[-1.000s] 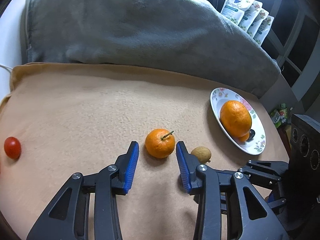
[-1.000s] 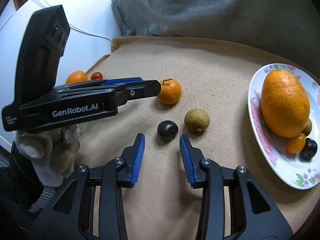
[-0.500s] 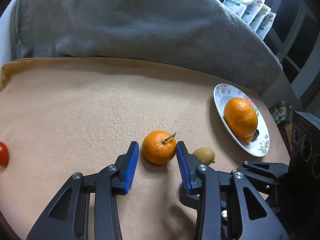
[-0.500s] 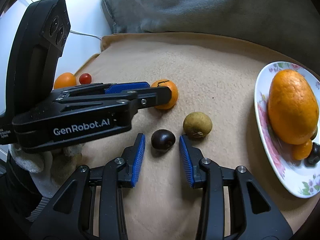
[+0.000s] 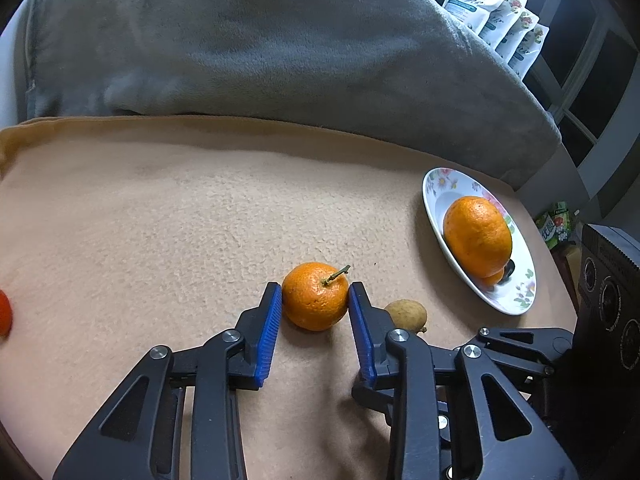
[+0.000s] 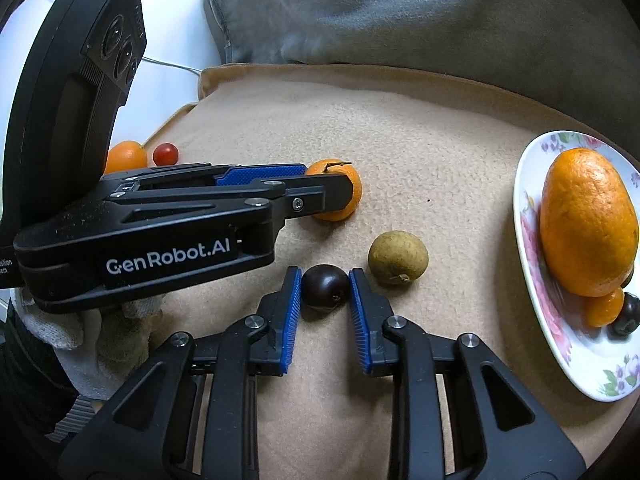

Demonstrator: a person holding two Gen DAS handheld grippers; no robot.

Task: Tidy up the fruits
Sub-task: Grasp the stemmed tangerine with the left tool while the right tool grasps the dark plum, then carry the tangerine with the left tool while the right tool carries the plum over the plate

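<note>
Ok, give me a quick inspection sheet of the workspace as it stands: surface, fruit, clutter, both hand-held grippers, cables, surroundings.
Surface: tan blanket, flat.
Job's things: flowered plate at right holds a large orange and some small fruits; a tangerine, dark plum, brownish-green fruit, cherry tomato and another orange fruit lie on the blanket.
Clutter: nothing seen.
Grippers: left hand-held gripper has just closed, pads on the tangerine; right hand-held gripper has just closed on the plum.
Cables: white cable at far left, off the blanket.
Surroundings: grey blanket behind; pouches beyond it.
</note>
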